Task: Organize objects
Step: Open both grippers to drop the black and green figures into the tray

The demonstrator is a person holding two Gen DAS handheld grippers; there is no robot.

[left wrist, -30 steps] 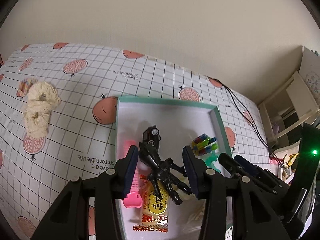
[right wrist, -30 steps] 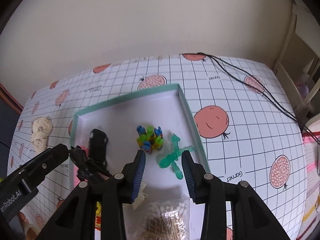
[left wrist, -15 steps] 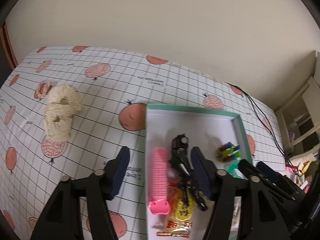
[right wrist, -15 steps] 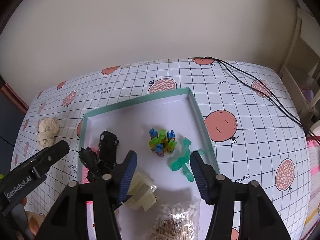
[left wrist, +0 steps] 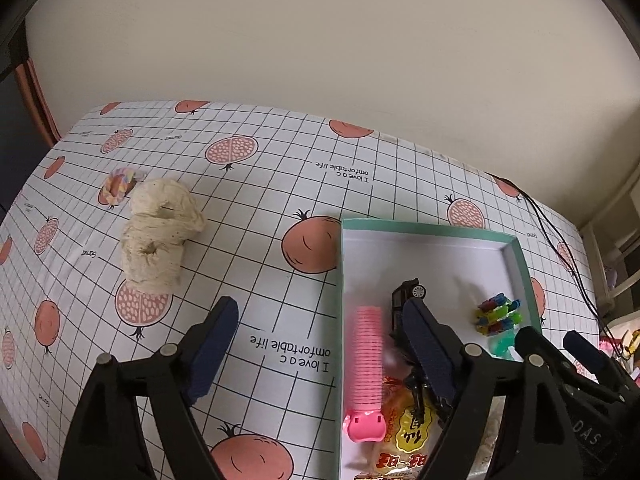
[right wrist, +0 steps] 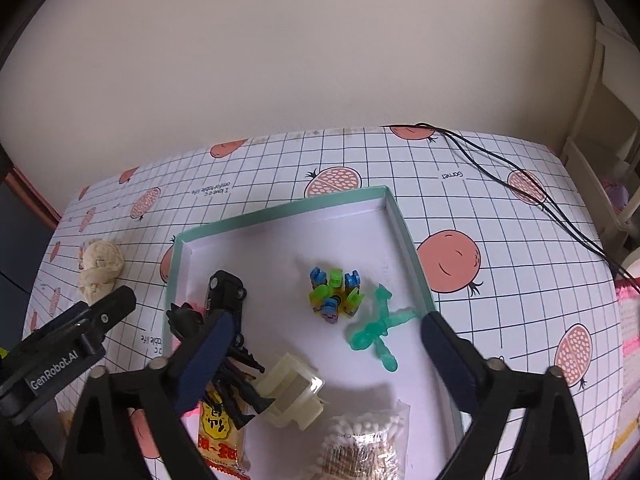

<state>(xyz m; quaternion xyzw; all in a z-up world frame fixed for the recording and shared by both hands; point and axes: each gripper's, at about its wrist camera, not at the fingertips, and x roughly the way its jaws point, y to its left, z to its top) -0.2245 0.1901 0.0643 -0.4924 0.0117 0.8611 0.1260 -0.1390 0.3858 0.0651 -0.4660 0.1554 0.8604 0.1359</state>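
— Left tool (left wrist: 316,340) first: fingers spread wide, nothing between them, hanging over the left rim of the teal-edged box (left wrist: 424,231) with one finger above the patterned worktop (left wrist: 260,184) and the other above the box interior.

— And the right tool (right wrist: 324,344)?

— Same story, wide apart and empty, low over the near half of the box, its right finger out past the right rim.

— What is in the box?

— Plenty. From the right wrist view: a black toy car (right wrist: 224,292) near the left wall, a black action figure (right wrist: 236,380) lying nearer the camera and partly on a yellow snack packet (right wrist: 218,428). A cream plastic case (right wrist: 292,390) sits just beside the figure, a bag of cotton swabs (right wrist: 360,440) at the near edge. A cluster of bright blue and green blocks (right wrist: 334,294) lies mid-box, a translucent green figure (right wrist: 376,330) just right of it.

— Anything along the left wall?

— A pink ribbed piece (left wrist: 366,372), long, lying parallel to that wall beside the car.

— And outside the box?

— A cream yarn bundle (left wrist: 160,232) well to the left on the worktop, with a small pastel ring (left wrist: 120,184) just behind it. Black cables (right wrist: 520,176) trail across the far right corner.
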